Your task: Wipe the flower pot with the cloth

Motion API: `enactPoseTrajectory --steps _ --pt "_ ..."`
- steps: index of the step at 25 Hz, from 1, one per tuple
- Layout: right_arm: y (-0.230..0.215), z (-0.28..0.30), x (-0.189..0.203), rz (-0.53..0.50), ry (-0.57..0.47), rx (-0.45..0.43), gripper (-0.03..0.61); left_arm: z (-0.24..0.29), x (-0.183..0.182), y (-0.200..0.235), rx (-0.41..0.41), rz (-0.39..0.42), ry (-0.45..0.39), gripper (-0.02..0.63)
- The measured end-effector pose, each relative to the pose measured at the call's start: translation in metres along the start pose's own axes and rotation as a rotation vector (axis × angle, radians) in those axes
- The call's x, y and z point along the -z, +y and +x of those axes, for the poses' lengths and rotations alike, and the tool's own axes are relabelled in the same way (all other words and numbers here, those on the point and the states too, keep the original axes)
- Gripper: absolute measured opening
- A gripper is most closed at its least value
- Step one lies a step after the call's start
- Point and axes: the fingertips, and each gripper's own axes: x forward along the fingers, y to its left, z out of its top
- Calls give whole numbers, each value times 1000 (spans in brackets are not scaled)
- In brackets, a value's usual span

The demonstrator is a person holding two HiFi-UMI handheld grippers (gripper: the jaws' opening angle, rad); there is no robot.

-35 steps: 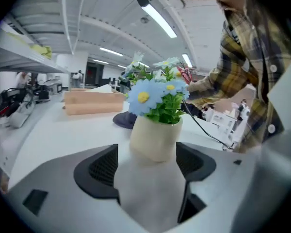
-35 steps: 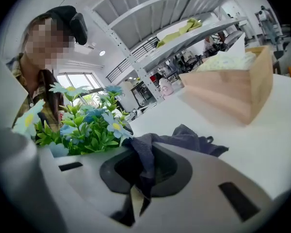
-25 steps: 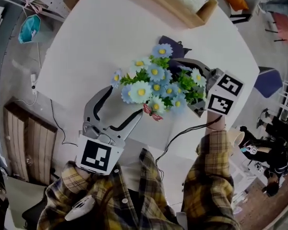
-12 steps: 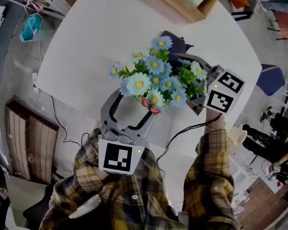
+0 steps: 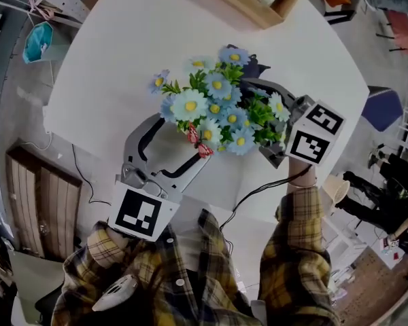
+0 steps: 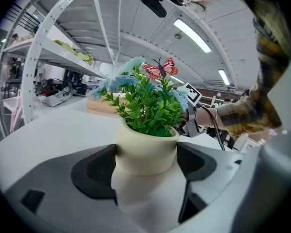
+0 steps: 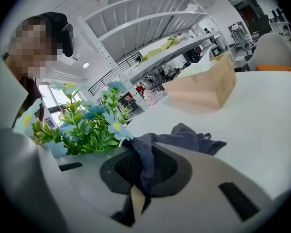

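The flower pot (image 6: 146, 152) stands upright at the centre of the left gripper view, its long axis vertical and its flowers (image 5: 214, 107) pointing up. The left gripper (image 6: 146, 165) clasps it, jaws wide, one against each side. The right gripper (image 7: 141, 174) pinches the dark cloth (image 7: 186, 139) at lower centre, beside the foliage.

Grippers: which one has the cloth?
The right gripper: dark blue cloth pinched in its jaws. The left gripper grips the flower pot instead.

Your flower pot (image 6: 146, 152) looks smooth and matt. Your cloth (image 7: 185, 137) is dark, soft and woven a bit rough. The worktop (image 5: 143, 53) is white, smooth and not shiny
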Motion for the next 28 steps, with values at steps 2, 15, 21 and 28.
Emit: enactPoseTrajectory --steps 2,15,21,28 --pt "2 -4 4 -12 29 -29 15 2 -2 0 96 54 32 379" --pt "-1 -4 0 -103 119 -70 15 12 -7 14 416 207 187 379" --pt "-13 4 -16 -149 143 -72 15 22 -10 12 523 267 213 379" --pt "-13 9 -25 -191 195 -204 15 28 -6 2 753 362 287 377"
